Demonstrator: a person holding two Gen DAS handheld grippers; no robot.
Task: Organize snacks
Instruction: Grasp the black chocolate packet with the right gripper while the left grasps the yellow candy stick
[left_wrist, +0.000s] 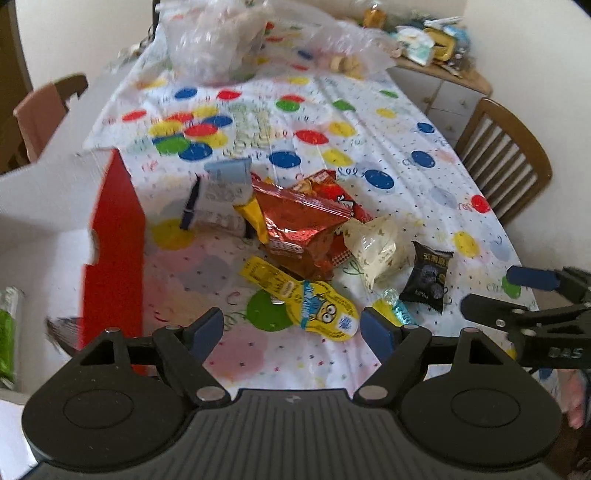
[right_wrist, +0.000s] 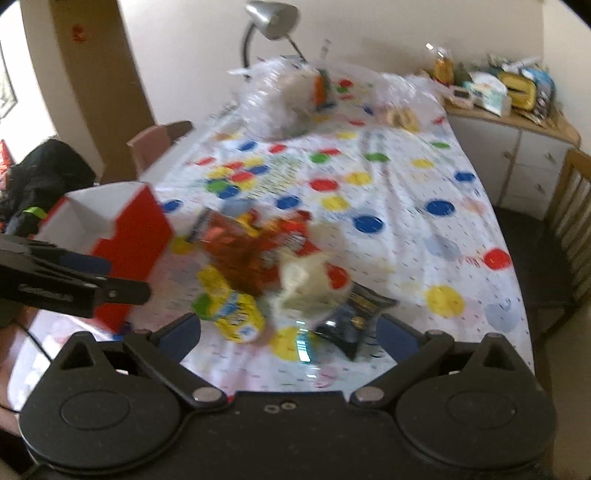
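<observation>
The left tongs (left_wrist: 293, 330) are hanging nearest the lens, black ribbed plastic with blue pads, jaws spread wide and holding nothing. The right tongs (right_wrist: 290, 338) are likewise standing released and empty over the near edge of the table (left_wrist: 424, 122), which is wearing a thin white cloth printed with red, blue, yellow and green dots.

Just beyond the left tongs a flat, glossy yellow packet (left_wrist: 306, 299) is lying, printed with a goggle-eyed cartoon figure in a blue band; its small print is not readable. Beside it a small black sachet (left_wrist: 426, 277) is showing pale characters too blurred to read. Between them a crinkled, cream translucent wrapper (left_wrist: 376, 247) is resting, and a little teal foil sweet (left_wrist: 395, 301) is sitting close to the near edge. Behind these a shiny red foil bag (left_wrist: 303, 229) is puffing up, its lower face showing white letters that look like "REO". A pale blue-and-white carton (left_wrist: 225, 192) is leaning behind it.

All these snacks are lying in a loose heap toward the near edge. At the left edge an open cardboard box (left_wrist: 114, 240), red outside and white inside, is standing upright. Clear crumpled plastic bags (left_wrist: 218, 40) are sitting at the far end.
</observation>
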